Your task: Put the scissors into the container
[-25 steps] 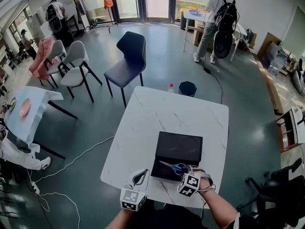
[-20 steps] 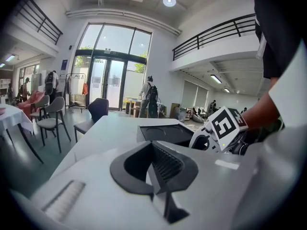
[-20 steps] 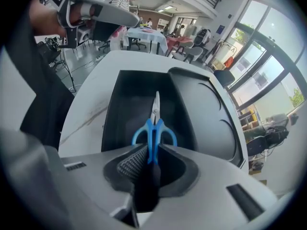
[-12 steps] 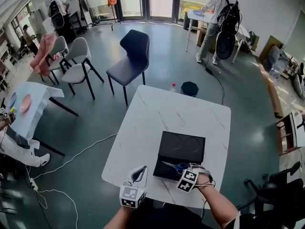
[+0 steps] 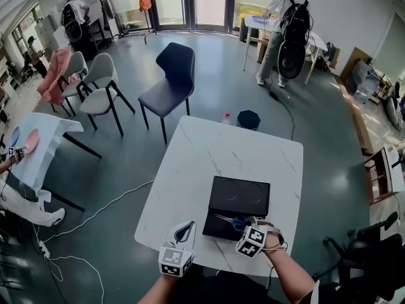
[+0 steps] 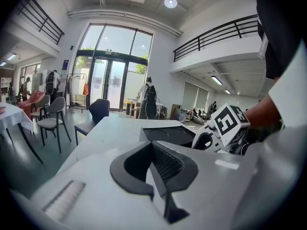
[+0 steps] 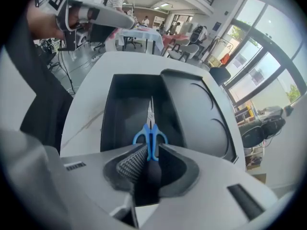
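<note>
Blue-handled scissors point(image 7: 150, 137) are clamped by the handles in my right gripper point(image 7: 149, 150), which is shut on them. The blades point away over the open compartment of the black container point(image 7: 125, 110). In the head view the scissors point(image 5: 235, 221) sit at the container's point(image 5: 239, 197) near edge, just ahead of my right gripper point(image 5: 244, 225). My left gripper point(image 5: 188, 226) is over the table to the container's left, shut with nothing in it. The left gripper view shows its jaws point(image 6: 153, 150) closed, the container point(image 6: 165, 133) beyond them, and the right gripper's marker cube point(image 6: 230, 123).
The container lies on a white marble table point(image 5: 215, 154). A dark chair point(image 5: 171, 75) and a small dark stool point(image 5: 249, 118) stand past the far edge. Cables point(image 5: 95, 214) run on the floor to the left. A person with a backpack point(image 5: 285, 30) stands far back.
The right gripper still holds the scissors at the container's near edge, with hardly any shift. The left gripper has stayed put. The person at the back has stepped slightly.
</note>
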Available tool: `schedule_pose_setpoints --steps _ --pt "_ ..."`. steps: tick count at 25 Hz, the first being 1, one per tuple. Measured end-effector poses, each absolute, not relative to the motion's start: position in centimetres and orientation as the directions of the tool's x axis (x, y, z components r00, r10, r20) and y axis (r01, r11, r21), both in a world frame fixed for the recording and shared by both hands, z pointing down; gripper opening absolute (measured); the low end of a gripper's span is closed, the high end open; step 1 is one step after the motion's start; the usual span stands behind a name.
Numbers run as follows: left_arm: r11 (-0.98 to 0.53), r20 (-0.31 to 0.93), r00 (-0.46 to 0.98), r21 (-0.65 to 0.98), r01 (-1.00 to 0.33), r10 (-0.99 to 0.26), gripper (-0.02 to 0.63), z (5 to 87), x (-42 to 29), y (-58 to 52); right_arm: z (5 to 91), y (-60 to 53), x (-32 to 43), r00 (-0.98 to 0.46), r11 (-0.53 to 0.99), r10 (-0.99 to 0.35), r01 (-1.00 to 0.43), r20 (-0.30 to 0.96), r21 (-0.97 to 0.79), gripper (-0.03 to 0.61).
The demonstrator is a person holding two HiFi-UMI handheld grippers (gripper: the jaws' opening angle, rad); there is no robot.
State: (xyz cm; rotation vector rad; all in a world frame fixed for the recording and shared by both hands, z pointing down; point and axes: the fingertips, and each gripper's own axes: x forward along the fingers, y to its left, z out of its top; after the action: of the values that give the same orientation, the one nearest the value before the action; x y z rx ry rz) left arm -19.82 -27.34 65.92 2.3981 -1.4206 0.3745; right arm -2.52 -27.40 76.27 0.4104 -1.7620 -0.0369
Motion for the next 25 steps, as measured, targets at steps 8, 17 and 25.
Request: schedule_pose_setpoints --steps 8,17,25 --pt "-0.503 0.357 0.518 0.142 -0.853 -0.777 0.009 64.7 -18.1 -27.8 68.6 -27.9 -4.1 -0.363 0.828 -0.483 -0.485 0.796 0.281 0.061" --pt "-0.608 0.295 0.609 0.104 -0.787 -0.737 0.009 62.4 -14.9 -28.1 59.5 -30.3 -2.8 -0.492 0.585 -0.760 -0.803 0.425 0.115 0.013" --pt "-0.653 0.232 0.654 0.093 -0.751 -0.720 0.009 59.5 -14.4 -28.7 53.2 -30.5 -0.2 -0.419 0.429 -0.895 -0.902 0.153 0.040 0.008"
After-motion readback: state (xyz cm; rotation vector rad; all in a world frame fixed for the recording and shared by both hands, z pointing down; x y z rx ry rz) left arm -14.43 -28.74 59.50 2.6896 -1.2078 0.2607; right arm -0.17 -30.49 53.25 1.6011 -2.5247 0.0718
